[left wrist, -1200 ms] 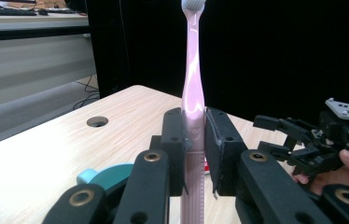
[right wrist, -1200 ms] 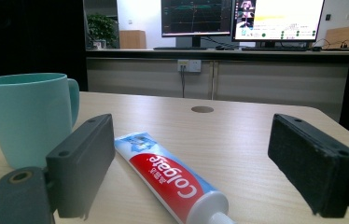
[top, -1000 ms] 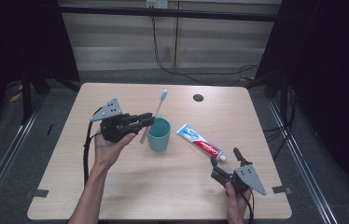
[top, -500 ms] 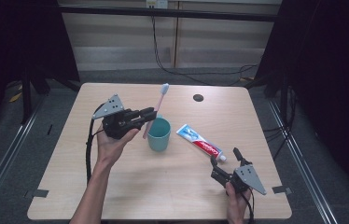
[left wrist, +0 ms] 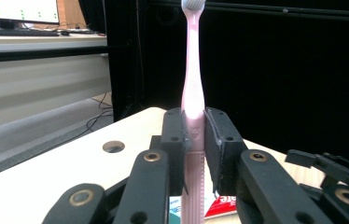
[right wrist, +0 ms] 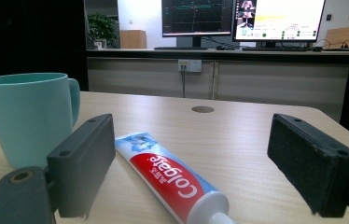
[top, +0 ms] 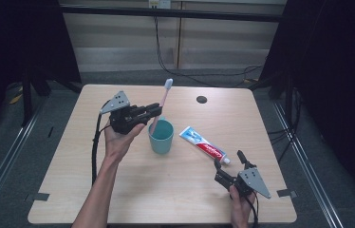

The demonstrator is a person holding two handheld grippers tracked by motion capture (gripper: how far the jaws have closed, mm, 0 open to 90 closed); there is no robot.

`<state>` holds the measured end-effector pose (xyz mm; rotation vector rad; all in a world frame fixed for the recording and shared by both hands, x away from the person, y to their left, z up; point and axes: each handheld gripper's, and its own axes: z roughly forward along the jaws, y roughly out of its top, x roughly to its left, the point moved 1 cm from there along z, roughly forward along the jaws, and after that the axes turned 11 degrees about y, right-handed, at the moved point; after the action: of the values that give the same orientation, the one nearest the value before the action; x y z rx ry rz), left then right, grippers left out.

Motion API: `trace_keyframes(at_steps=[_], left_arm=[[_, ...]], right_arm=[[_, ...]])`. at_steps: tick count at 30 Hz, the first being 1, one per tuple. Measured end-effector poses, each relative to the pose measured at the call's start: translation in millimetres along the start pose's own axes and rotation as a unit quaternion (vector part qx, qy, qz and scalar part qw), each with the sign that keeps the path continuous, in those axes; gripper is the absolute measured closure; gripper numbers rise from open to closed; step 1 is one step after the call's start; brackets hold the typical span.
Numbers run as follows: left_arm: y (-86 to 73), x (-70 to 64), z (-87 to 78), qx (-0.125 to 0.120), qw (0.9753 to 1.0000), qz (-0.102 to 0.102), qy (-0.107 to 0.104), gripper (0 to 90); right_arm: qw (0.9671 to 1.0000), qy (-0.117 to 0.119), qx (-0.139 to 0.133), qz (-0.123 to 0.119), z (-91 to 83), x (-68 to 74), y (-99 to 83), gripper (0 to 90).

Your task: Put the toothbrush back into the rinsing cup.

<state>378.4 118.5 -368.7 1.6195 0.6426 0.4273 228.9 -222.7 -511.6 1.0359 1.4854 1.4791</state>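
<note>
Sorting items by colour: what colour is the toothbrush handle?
Pale pink; the toothbrush shows best in the left gripper view.

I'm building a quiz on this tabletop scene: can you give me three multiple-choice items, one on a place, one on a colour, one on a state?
1. Where does the toothpaste lie?
A. inside the mug
B. on the table between the mug and the right gripper
C. in the left gripper

2. What colour is the mug?
A. red
B. white
C. teal

3. How is the left gripper?
A. shut on the toothbrush
B. open and empty
C. shut on the mug's handle

Answers:
1 B: the tube lies flat on the table, ahead of the open right gripper.
2 C: teal in both the high and right gripper views.
3 A: its jaws clamp the pink toothbrush upright.
</note>
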Motion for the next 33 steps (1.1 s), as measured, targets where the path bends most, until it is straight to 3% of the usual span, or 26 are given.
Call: trace_keyframes(at_steps=[5, 12, 18, 22, 28, 33], left_arm=[[-6.6, 7.9, 7.7, -0.002, 0.9999, -0.014, 0.000, 78.8], [-14.6, 3.6, 15.6, 0.001, 0.9999, -0.014, -0.002, 78.7], [-23.6, 6.8, 23.6, 0.007, 0.9998, -0.014, 0.013, 78.8], [-30.0, 8.1, 28.5, 0.011, 0.9997, -0.018, 0.010, 78.7], [-45.3, 10.8, 28.2, 0.022, 0.9993, -0.027, 0.014, 78.7], [-51.0, 12.5, 23.8, 0.026, 0.9993, -0.022, 0.015, 78.7]], right_arm=[[1.0000, 0.001, 0.000, 0.001, -0.1, 0.1, 0.0, 14.7], [1.0000, 0.001, -0.001, 0.001, -0.1, 0.2, 0.0, 14.9], [1.0000, 0.002, -0.001, 0.001, 0.0, 0.1, 0.0, 14.9], [1.0000, 0.003, -0.001, 0.001, -0.1, 0.1, 0.0, 14.9], [1.0000, 0.003, -0.002, 0.000, -0.4, 0.1, -0.1, 14.8], [1.0000, 0.003, -0.002, 0.001, -0.3, 0.1, 0.0, 14.8]])
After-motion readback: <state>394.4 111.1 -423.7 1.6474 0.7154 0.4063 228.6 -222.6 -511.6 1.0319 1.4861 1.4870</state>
